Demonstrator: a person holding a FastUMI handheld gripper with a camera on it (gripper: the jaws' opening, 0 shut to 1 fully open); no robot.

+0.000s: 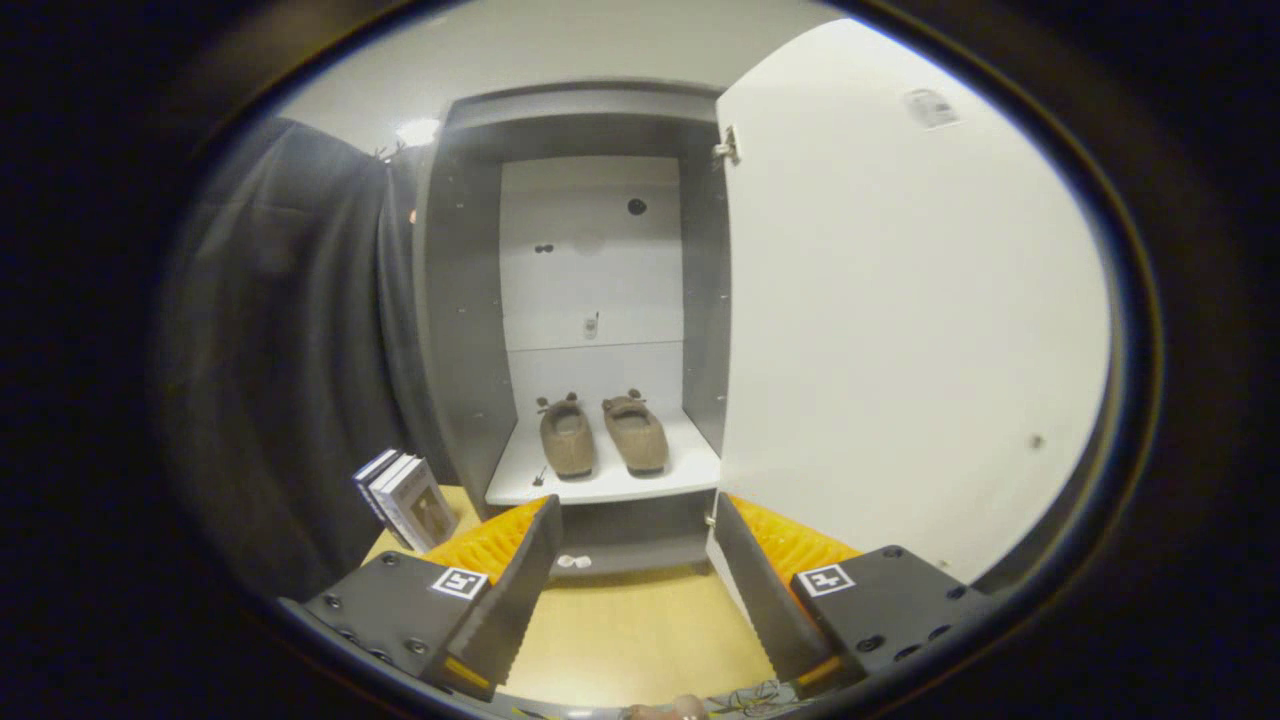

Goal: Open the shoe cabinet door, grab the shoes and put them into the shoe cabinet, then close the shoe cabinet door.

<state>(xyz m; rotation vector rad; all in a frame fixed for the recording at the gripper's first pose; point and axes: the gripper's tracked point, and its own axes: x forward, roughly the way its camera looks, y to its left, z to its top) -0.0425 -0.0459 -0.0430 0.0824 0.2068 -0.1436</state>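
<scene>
Shoes (603,434) already on shelf (610,482); gripper (632,560) spread, empty — door (900,300) wide open. Risk: fingers slip off door edge, leaving it ajar.

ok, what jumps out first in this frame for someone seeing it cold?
The pair of brown slippers sitting side by side on the white shelf inside the open shoe cabinet, straight beyond the fingers. Next, the big white cabinet door swung open just past one finger. The gripper is open, holding nothing, with small books standing beside the cabinet.
</scene>
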